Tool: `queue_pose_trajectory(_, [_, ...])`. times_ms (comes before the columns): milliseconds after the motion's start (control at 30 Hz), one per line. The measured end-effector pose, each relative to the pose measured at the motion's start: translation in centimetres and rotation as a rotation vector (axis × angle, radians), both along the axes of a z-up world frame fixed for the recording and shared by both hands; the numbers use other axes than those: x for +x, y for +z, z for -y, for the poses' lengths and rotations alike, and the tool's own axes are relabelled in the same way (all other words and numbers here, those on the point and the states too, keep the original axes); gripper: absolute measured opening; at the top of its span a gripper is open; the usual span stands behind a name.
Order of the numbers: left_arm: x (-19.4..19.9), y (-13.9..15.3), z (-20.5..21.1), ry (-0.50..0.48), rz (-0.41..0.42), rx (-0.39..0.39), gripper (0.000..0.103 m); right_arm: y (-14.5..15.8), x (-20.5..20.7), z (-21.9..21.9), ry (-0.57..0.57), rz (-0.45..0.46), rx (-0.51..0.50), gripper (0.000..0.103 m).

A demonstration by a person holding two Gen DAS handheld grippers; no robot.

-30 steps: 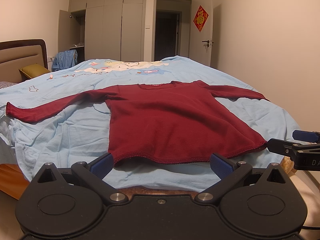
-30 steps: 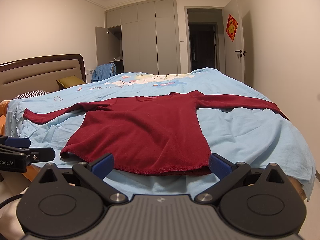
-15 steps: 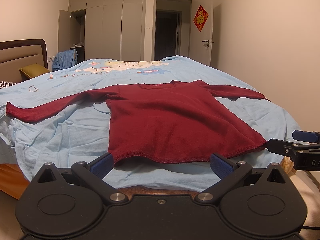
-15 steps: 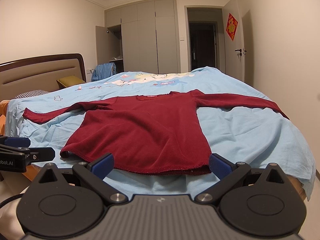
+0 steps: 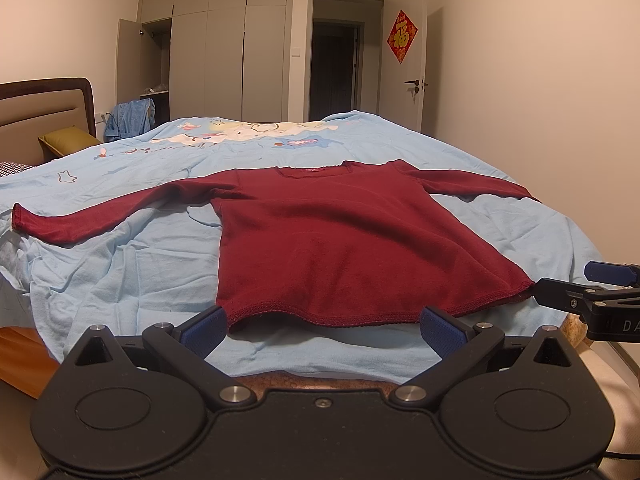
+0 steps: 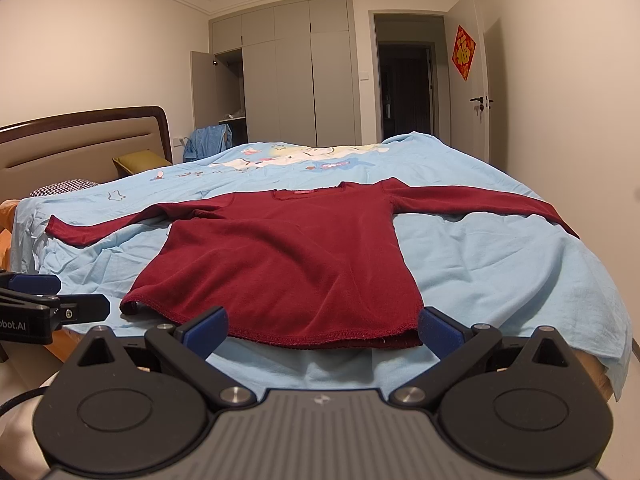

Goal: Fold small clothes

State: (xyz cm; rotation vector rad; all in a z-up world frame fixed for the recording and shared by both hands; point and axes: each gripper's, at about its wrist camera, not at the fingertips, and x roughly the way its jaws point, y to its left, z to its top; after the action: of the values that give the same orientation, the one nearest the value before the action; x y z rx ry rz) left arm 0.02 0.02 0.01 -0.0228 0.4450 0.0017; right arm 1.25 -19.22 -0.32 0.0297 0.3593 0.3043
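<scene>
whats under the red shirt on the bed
The red shirt lies spread flat on a light blue bedsheet, which shows all around it. Whatever lies directly beneath the shirt's body is covered and cannot be seen.

Were matte black, both left gripper point(image 5: 323, 330) and right gripper point(image 6: 323, 329): blue pads point(image 5: 206, 328) on angled fingers, silver screws point(image 6: 235, 393), round embossed discs, white partial lettering point(image 5: 632, 325) on side.

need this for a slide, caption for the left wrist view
Open left hand-held gripper facing a dark red long-sleeved top spread flat on a light blue bedsheet.
</scene>
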Motion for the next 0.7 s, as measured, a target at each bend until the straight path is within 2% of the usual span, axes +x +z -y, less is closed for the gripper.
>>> queue_pose_trajectory(700, [0.0,0.0,0.0,0.0,-0.001,0.0,0.102,0.01,-0.03,0.08,0.002,-0.001,0.0,0.103])
